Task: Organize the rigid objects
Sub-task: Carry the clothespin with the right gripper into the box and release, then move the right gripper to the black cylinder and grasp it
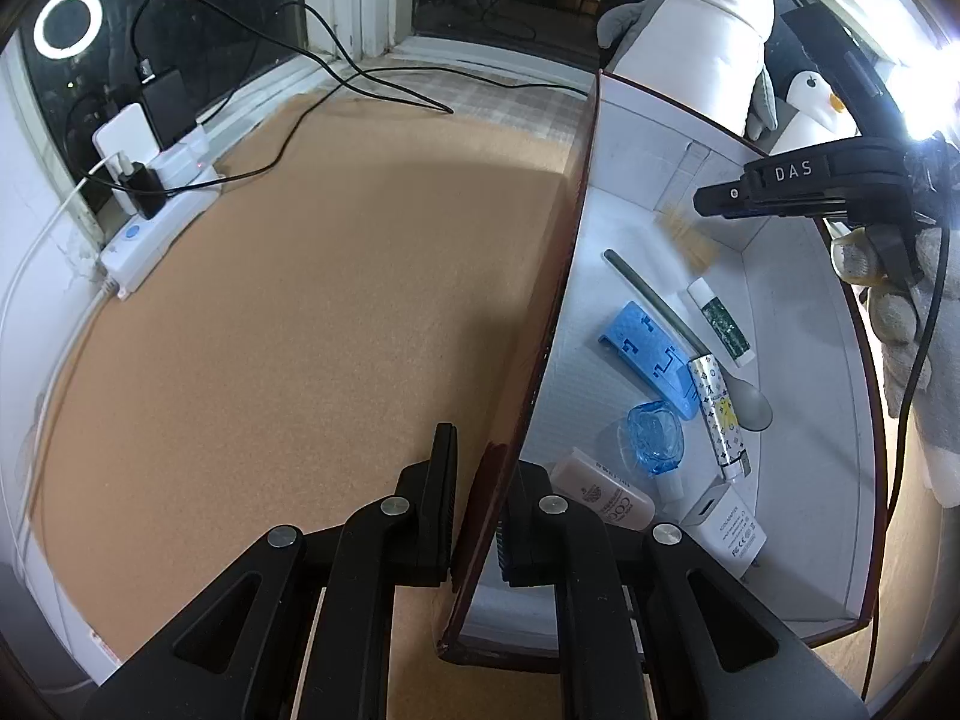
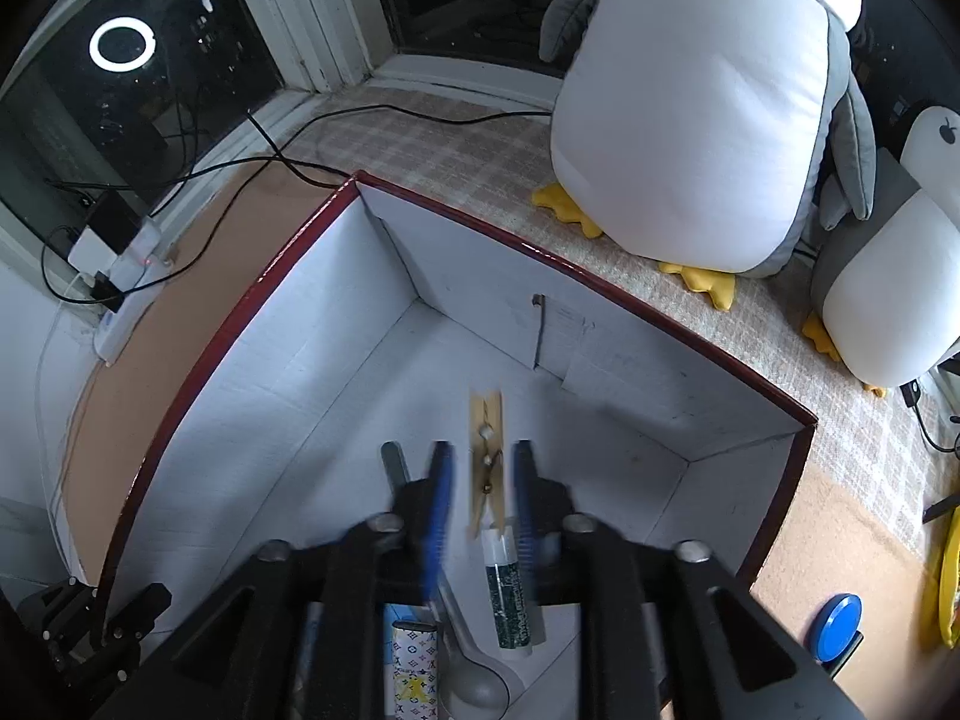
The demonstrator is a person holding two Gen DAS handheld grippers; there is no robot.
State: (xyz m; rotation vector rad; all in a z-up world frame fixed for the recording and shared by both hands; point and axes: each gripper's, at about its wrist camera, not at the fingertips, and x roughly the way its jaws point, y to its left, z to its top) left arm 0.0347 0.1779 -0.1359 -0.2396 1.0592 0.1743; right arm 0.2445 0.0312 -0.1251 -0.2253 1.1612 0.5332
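A white box with a dark red rim (image 1: 543, 354) (image 2: 240, 306) stands on the tan mat. My left gripper (image 1: 480, 480) is shut on the box's left wall near its front corner. Inside lie a blue clip (image 1: 651, 357), a grey spoon (image 1: 666, 315), a green tube (image 1: 723, 324) (image 2: 509, 597), a patterned lighter (image 1: 720, 414) (image 2: 411, 669), a blue round piece (image 1: 655, 435), a pink bottle (image 1: 603, 495) and a white adapter (image 1: 729, 531). My right gripper (image 2: 483, 474) (image 1: 720, 198) is open over the box's far end, above a wooden clothespin (image 2: 487, 456) (image 1: 690, 237).
Two plush penguins (image 2: 702, 120) (image 2: 888, 276) sit behind the box. A white power strip with chargers and cables (image 1: 156, 204) lies by the window at the left. A blue lid (image 2: 834, 627) and a yellow object (image 2: 948, 582) lie right of the box.
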